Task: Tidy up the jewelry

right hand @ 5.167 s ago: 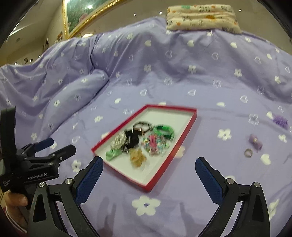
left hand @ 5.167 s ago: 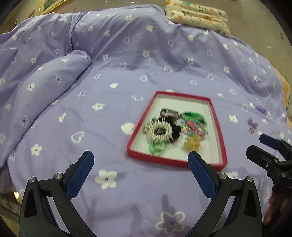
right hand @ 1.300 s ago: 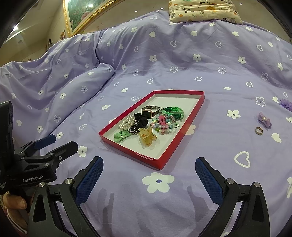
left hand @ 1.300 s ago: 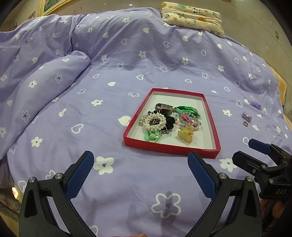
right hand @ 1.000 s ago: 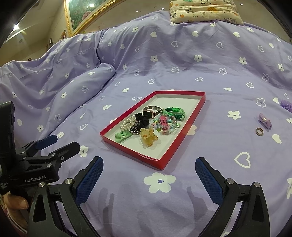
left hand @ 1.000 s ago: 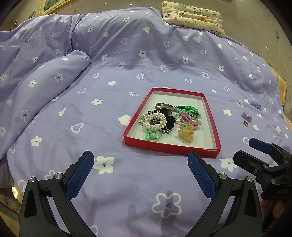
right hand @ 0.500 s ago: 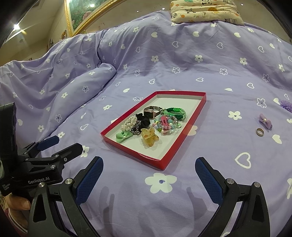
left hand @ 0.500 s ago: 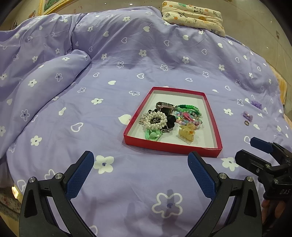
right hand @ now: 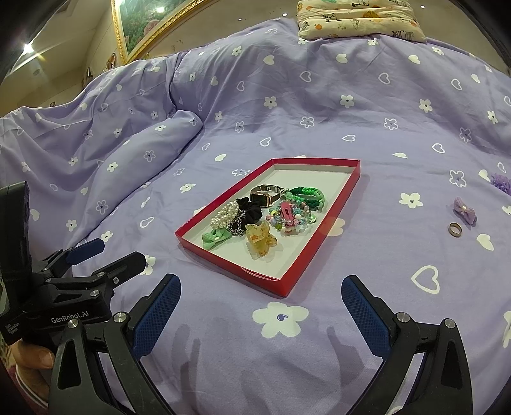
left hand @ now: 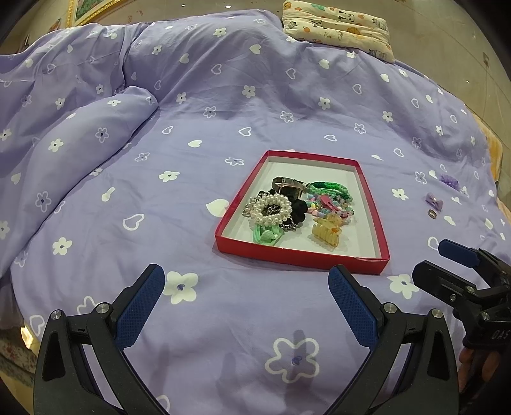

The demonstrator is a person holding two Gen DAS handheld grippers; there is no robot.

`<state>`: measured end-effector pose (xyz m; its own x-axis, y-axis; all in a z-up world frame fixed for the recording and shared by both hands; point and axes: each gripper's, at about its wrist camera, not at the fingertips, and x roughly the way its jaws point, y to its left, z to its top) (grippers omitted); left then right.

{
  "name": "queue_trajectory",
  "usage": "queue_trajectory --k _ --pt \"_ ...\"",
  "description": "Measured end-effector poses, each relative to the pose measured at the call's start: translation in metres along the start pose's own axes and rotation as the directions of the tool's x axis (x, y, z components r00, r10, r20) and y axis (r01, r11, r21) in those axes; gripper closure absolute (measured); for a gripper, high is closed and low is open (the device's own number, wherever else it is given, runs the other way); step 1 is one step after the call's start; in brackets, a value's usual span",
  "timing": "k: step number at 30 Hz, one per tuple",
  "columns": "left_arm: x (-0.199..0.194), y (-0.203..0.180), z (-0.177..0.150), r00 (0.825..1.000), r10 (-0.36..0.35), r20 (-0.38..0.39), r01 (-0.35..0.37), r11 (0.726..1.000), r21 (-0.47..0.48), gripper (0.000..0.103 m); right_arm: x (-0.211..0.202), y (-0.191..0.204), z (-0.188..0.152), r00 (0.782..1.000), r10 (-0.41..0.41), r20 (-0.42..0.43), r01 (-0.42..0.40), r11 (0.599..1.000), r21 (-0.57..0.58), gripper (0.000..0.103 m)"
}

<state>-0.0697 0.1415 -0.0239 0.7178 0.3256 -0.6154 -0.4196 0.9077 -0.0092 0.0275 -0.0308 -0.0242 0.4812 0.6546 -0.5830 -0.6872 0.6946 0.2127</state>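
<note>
A red tray (left hand: 372, 188) (right hand: 332, 207) lies on the purple bedspread and holds a pile of jewelry: a pearl bracelet (left hand: 271, 207), a yellow claw clip (right hand: 260, 241), a green braided band (right hand: 306, 193), a watch (right hand: 266, 193). A metal ring (right hand: 455, 229) (left hand: 432, 213), a small purple bow (right hand: 464, 210) and a purple scrunchie (right hand: 500, 182) lie loose to the tray's right. My left gripper (left hand: 246, 293) is open and empty in front of the tray. My right gripper (right hand: 260, 303) is open and empty, near the tray's front corner.
A patterned pillow (left hand: 338, 27) lies at the far end of the bed. A bunched fold of duvet (left hand: 80, 143) rises at the left. A gold-framed picture (right hand: 143, 22) hangs on the wall behind. The bed's edge runs at the far right.
Both grippers have drifted slightly; the tray looks marginally nearer in the right wrist view. Nothing was picked up or put down and both grippers stay open.
</note>
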Motion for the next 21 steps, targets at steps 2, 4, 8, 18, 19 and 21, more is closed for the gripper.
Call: queue_trajectory --k 2,4,8,18,19,21 --pt "0.0001 -0.0006 -0.0001 1.000 0.000 0.000 0.000 1.000 0.001 0.000 0.0000 -0.0001 0.0000 1.000 0.000 -0.001 0.000 1.000 0.000 0.001" --pt "0.0001 -0.0010 0.0000 1.000 -0.001 -0.001 0.001 1.000 0.001 0.000 -0.0006 0.0006 -0.0001 1.000 0.000 0.001 0.000 1.000 0.000 0.001" --pt "0.0001 -0.0011 -0.0003 1.000 -0.001 -0.001 0.001 1.000 0.001 0.000 0.0000 -0.0006 0.0001 1.000 0.001 0.000 -0.001 1.000 0.000 0.001" --pt "0.0003 -0.0017 0.0008 1.000 -0.001 -0.002 0.001 1.000 0.001 0.000 -0.0003 -0.0003 0.0001 1.000 0.001 -0.001 -0.001 1.000 0.001 0.001" --pt "0.0002 -0.0017 0.0007 1.000 -0.002 -0.002 0.002 1.000 0.001 0.000 -0.0003 -0.0006 0.0002 1.000 0.000 0.000 0.000 1.000 0.000 0.001" --pt "0.0001 -0.0019 0.0008 1.000 -0.001 -0.002 0.001 1.000 0.001 0.000 -0.0003 -0.0006 0.0002 1.000 0.001 0.000 -0.001 1.000 0.000 0.001"
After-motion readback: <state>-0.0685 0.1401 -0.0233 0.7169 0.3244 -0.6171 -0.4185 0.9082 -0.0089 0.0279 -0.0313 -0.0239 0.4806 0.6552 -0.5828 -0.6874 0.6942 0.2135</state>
